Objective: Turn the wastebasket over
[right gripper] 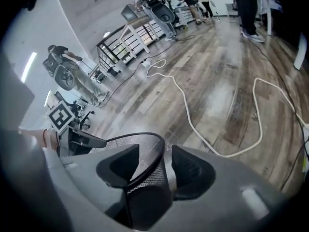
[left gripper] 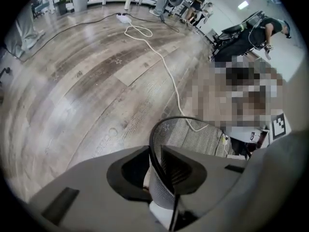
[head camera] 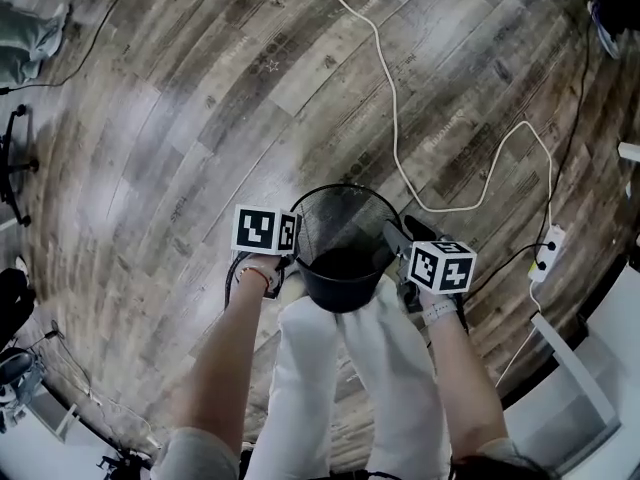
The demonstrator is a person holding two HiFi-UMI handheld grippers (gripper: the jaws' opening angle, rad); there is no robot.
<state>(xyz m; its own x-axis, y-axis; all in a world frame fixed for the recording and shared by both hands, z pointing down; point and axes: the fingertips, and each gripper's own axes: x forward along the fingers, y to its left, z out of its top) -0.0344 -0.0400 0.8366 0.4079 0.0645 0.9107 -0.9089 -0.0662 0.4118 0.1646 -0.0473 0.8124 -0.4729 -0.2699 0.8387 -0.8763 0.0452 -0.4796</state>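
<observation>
Black wire-mesh wastebasket point(head camera: 345, 226) sits mouth-up between the two grippers, right in front of the person's white trouser legs point(head camera: 330, 368), and I'd guess it's just clear of the grey wood-plank floor point(head camera: 200, 118). The left gripper point(head camera: 292, 260) is pinched onto the rim wall, one jaw inside the mesh and one outside. The right gripper point(head camera: 394, 240) straddles the opposite rim with its jaws wide, not squeezing as far as I can see. So the grab is half done and the flip itself hasn't started. The mouth has to end up facing down.
</observation>
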